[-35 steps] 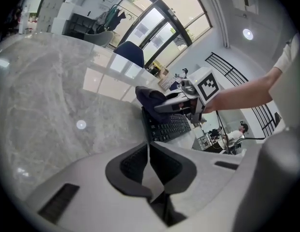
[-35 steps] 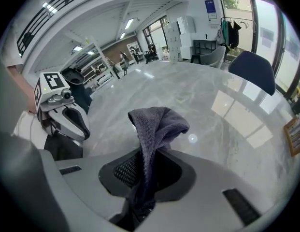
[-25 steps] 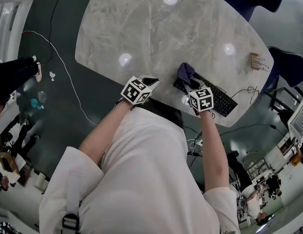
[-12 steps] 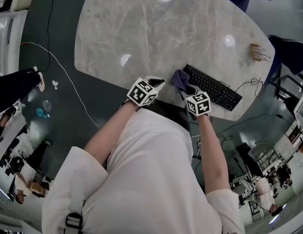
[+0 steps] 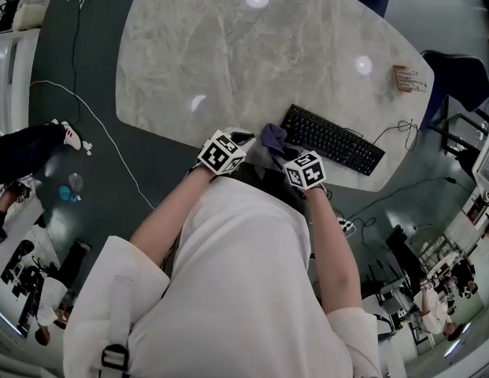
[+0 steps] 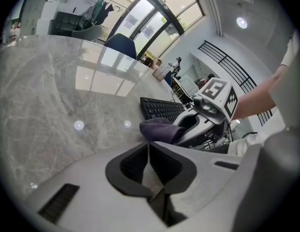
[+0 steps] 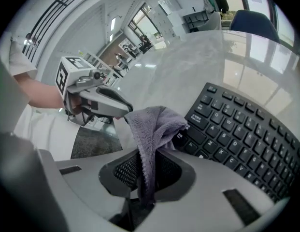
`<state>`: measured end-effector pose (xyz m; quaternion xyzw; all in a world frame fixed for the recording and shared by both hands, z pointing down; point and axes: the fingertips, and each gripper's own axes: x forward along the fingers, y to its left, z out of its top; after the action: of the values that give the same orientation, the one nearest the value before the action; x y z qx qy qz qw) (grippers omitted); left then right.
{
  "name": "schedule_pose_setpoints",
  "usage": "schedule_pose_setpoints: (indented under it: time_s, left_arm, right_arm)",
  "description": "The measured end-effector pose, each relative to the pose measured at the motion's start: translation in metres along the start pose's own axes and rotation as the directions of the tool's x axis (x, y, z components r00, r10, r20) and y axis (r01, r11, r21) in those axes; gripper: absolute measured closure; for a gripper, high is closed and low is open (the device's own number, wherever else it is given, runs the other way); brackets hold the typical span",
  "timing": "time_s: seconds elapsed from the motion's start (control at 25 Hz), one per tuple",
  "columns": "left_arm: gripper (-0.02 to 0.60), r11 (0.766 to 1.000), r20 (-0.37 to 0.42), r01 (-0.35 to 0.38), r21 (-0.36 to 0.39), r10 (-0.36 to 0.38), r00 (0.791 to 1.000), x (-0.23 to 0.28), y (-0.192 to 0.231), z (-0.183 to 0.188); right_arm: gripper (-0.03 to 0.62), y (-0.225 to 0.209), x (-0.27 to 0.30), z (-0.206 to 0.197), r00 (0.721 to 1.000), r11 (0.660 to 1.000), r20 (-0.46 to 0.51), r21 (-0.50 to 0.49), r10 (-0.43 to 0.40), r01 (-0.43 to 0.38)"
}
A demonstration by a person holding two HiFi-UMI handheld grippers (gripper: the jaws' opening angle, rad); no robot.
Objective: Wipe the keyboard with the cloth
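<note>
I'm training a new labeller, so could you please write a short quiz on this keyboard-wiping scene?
1. Which tongs grip the cloth? A: left tongs. B: right tongs.
2. True or false: the keyboard lies on the floor.
3. Fill in: the left tongs' jaws are ____ and hold nothing.
Key: 1 B. 2 False; it lies on the marble table. 3 shut.

keyboard (image 7: 246,144) key legends too small to read; no other legible text.
</note>
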<state>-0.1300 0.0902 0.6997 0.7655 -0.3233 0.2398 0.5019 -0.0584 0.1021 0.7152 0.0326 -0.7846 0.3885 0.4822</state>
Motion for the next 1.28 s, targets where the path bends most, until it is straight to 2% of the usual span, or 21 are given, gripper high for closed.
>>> schedule_pose_setpoints:
  time_s: [0.2,0.44,0.8,1.12,1.28]
  left_arm:
    - [0.572,1.000,-0.005,-0.012,0.003,0.012,1.000,0.007,-0.009,0.000]
    - [0.572,1.000,0.002,-0.008,-0.029,0.008,1.000,0.022,-0.026,0.001]
    - [0.572,0.997,0.015,-0.034,-0.070,0.036,0.999,0.031,-0.041,0.005]
    - [0.572,0.991,0.052,-0.061,-0.121,0.068,0.996,0.033,-0.040,0.012]
    - [0.572,0.989,0.067,-0.067,-0.128,0.076,0.995,0.038,-0.044,0.017]
  right_arm:
    - [0.522,-0.025,-0.012,0.008,0.998,1.000,0.061,0.015,-0.017,0.016]
    - [0.522,-0.063,-0.031,0.012,0.997,0.999,0.058,0.000,-0.045,0.045]
    - [0.522,-0.092,-0.048,0.022,0.995,0.990,0.059,-0.111,-0.082,0.088]
    - [0.520,-0.137,-0.077,0.042,0.988,0.986,0.089,-0.101,-0.127,0.135]
    - [0.521,-0.158,-0.095,0.047,0.980,0.976,0.091,-0.114,-0.176,0.186]
